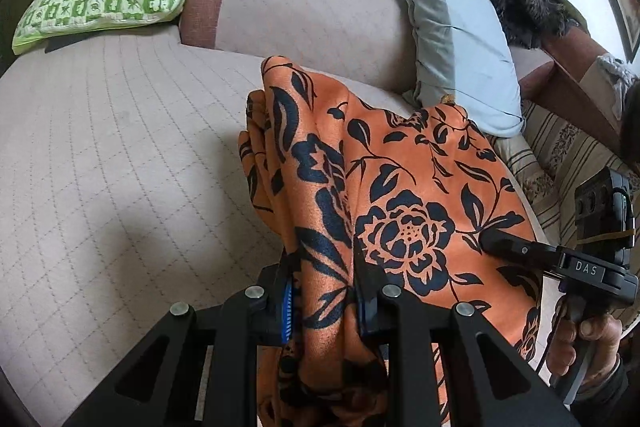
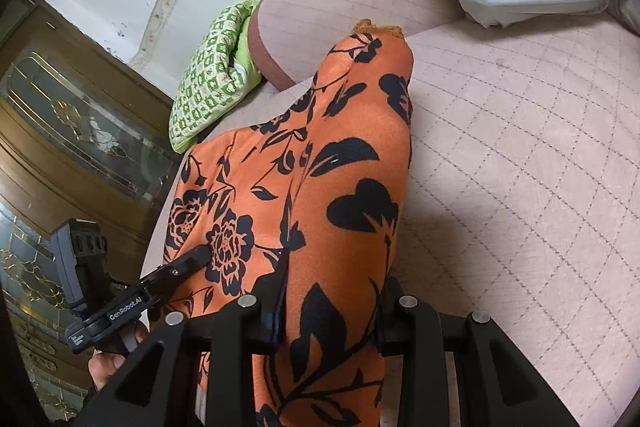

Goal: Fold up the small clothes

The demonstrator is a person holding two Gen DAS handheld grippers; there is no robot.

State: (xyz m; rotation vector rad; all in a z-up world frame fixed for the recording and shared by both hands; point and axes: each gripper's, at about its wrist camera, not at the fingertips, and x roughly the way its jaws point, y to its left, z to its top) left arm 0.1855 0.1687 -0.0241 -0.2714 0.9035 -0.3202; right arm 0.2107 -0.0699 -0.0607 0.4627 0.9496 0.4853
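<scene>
Two readable marks, both on claw hardware. Left wrist view: white caps "DAS" on the black body of the right claw [image 1: 506, 245], just behind its finger. Right wrist view: white "GenRobot.AI" along the black side bar of the left claw [image 2: 196, 255]. Next to it, nearer the bar's end, a few lines of tiny white print, too small to read. No other text, nos. or signs legible in either view.
</scene>
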